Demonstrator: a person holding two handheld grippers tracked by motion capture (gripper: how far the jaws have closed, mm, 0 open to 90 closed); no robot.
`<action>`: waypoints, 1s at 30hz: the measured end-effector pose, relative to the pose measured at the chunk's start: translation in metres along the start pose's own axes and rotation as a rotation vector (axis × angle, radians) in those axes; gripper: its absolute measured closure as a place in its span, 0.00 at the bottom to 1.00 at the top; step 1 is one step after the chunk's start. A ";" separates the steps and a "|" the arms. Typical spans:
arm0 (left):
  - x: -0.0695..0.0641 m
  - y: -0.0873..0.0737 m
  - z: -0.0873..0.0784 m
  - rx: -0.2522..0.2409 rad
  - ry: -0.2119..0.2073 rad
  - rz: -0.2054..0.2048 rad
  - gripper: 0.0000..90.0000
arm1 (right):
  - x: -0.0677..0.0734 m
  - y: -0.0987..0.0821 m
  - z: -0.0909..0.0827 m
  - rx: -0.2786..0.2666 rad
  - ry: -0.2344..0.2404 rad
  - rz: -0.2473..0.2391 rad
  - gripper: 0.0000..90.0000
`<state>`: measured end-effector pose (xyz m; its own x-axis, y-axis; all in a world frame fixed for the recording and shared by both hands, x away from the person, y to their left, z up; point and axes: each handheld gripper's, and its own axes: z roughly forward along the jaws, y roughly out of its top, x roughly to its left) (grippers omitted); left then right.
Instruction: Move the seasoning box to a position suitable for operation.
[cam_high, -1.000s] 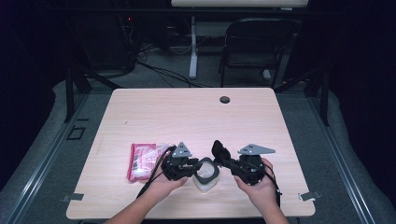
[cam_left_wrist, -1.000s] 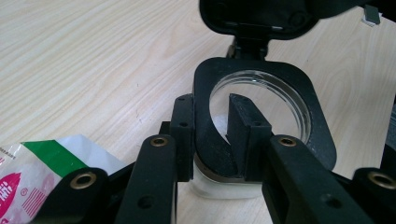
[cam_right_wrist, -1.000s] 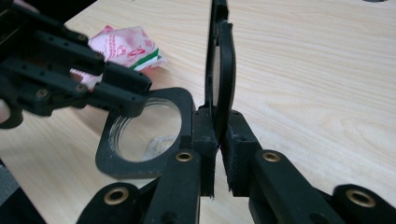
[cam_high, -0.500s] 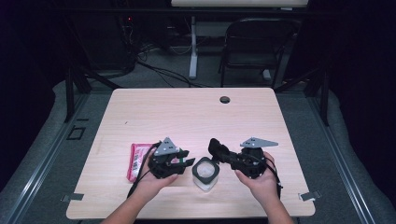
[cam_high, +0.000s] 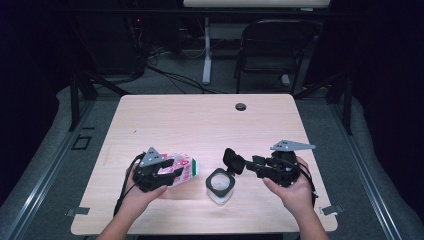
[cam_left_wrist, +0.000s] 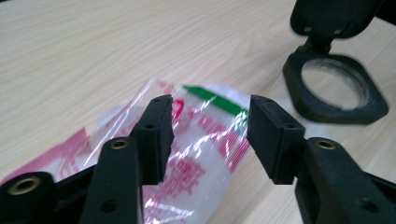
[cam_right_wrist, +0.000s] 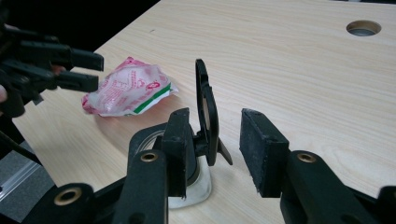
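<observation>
Leftmost, the left gripper (cam_high: 167, 172) is hovering released, its jaws standing apart over a crinkled red-and-white plastic packet (cam_left_wrist: 196, 140) with a green stripe, lying on the wooden table (cam_high: 200, 125). Just right of it, a clear container (cam_high: 220, 186) with a black flip lid (cam_right_wrist: 206, 112) is standing open. Beyond, the right gripper (cam_right_wrist: 215, 140) is spreading released around that upright lid.

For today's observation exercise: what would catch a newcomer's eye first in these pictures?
The red-and-white plastic packet near the table's front edge, with the open left gripper over it. Beside it stands a small clear container with its black flip lid raised, the open right gripper at that lid.
</observation>
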<state>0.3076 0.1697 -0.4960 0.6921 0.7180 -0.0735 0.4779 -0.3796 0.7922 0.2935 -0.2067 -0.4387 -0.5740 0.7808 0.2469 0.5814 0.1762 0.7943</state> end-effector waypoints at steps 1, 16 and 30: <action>0.002 -0.008 0.001 0.016 0.006 -0.004 0.53 | 0.002 0.005 -0.002 0.006 0.012 -0.012 0.70; -0.017 -0.038 0.022 0.125 0.097 0.087 0.53 | 0.033 0.020 0.016 0.042 0.146 -0.094 0.70; -0.025 -0.035 0.044 0.109 0.150 0.163 0.45 | 0.039 0.010 0.028 0.073 0.195 -0.079 0.68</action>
<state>0.2973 0.1395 -0.5485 0.6804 0.7180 0.1469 0.4278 -0.5519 0.7158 0.2934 -0.1577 -0.4363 -0.7155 0.6338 0.2938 0.5667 0.2807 0.7746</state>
